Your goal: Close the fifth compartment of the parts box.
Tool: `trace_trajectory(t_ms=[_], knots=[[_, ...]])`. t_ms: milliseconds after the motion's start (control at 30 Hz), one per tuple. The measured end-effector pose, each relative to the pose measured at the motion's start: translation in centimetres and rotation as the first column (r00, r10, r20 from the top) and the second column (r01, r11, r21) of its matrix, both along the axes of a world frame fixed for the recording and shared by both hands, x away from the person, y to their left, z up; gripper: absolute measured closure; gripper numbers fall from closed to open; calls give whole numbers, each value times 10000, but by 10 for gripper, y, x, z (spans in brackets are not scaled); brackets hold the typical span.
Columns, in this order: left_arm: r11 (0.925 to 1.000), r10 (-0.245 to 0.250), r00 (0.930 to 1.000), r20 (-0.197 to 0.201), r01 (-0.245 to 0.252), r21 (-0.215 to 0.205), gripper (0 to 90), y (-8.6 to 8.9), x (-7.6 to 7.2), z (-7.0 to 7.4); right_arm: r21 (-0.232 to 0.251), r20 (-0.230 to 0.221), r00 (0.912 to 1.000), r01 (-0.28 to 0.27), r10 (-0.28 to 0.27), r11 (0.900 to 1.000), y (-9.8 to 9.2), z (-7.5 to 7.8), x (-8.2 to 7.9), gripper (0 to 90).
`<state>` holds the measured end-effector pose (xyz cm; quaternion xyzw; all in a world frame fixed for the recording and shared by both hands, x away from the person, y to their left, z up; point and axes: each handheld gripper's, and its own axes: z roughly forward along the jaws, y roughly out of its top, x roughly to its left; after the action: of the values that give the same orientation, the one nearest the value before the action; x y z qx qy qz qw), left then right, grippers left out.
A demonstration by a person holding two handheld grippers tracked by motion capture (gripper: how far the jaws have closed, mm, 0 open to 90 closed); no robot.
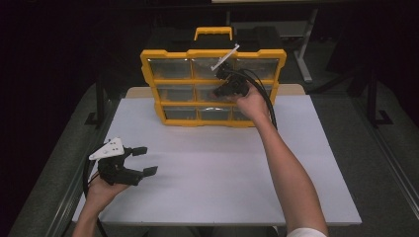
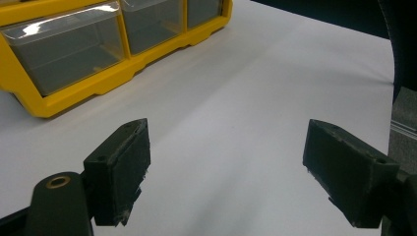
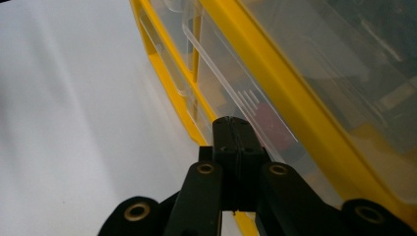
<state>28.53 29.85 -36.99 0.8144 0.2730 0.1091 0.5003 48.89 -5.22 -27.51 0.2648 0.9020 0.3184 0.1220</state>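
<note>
- Organizer (image 1: 213, 81): yellow frame, far side of table (image 1: 217, 163), upright.
- Right gripper (image 3: 235, 129): jaws closed at a middle-row clear drawer (image 3: 231, 88) front; whether they pinch its lip, cannot tell.
- Left gripper (image 1: 143, 160): jaws wide, empty, hovering.
- Drawer plastic looks light, slick; take the pull lip.

The drawer cabinet (image 1: 212, 89) has a bright yellow frame, a black top and clear, greyish drawers. The table (image 1: 217, 173) is plain white. Both grippers, left (image 1: 141, 160) and right (image 1: 225, 81), are black with brass-coloured rivets, each topped by a pale grey plate; their cables (image 1: 267, 96) are black.
</note>
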Motion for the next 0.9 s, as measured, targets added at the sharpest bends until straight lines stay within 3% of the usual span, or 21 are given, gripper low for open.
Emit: trace_trajectory(t_ms=[467,633,767,867,900], knots=[[9999,27,10000,6,-27,-107,181,0,0,1,-332,494,9988,-39,55,9994,4,-3,-2,890],[10000,20,10000,-10,-20,-90,181,0,0,0,-103,339,9994,-2,6,9999,2,-3,-1,883],[10000,46,10000,9,-46,-36,181,0,0,1,405,-60,9999,-145,147,9991,-1,-2,-3,840],[10000,7,10000,13,-7,-56,181,-1,0,2,646,11,9998,-214,214,9977,-3,-5,-8,806],[10000,1,10000,-32,-1,-10,181,-1,0,2,813,-150,9997,-187,200,9965,-4,-5,-9,787]])
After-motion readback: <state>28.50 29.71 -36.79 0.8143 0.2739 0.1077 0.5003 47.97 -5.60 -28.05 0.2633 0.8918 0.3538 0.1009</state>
